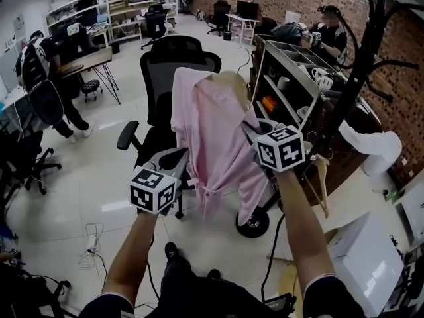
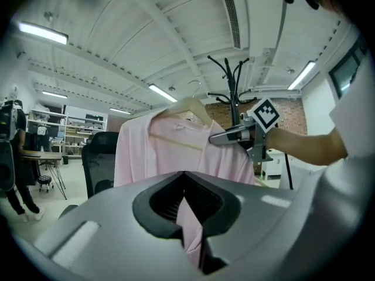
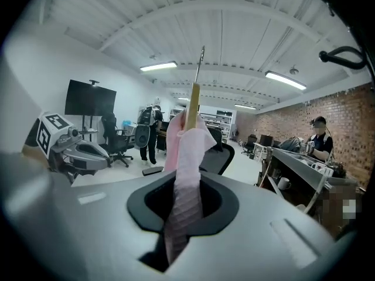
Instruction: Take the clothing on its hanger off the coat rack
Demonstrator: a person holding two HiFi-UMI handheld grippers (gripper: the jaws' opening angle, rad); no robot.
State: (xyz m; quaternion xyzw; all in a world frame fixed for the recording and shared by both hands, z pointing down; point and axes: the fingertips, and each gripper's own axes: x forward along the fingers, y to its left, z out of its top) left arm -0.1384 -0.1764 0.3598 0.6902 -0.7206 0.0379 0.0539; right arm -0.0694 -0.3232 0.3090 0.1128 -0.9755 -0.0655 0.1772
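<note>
A pink robe [image 1: 212, 131] hangs on a wooden hanger [image 1: 232, 79] in the air, apart from the black coat rack [image 1: 361, 58] on the right. My right gripper [image 1: 253, 131] is shut on the robe's shoulder at the hanger's end. In the right gripper view, pink cloth [image 3: 187, 151] fills the jaws, and the hanger [image 3: 192, 101] with its metal hook rises above them. Lower left, my left gripper [image 1: 180, 156] is shut on the robe's front edge. The left gripper view shows a strip of the robe [image 2: 158, 151] between its jaws, with the right gripper [image 2: 214, 138] and rack [image 2: 234, 81] behind.
A black office chair [image 1: 175, 65] stands right behind the robe. A shelf unit [image 1: 291, 71] with cups sits between the chair and the rack. A white box [image 1: 361, 257] lies at the lower right, and cables [image 1: 89, 244] at the lower left. People [image 1: 328, 35] sit at desks beyond.
</note>
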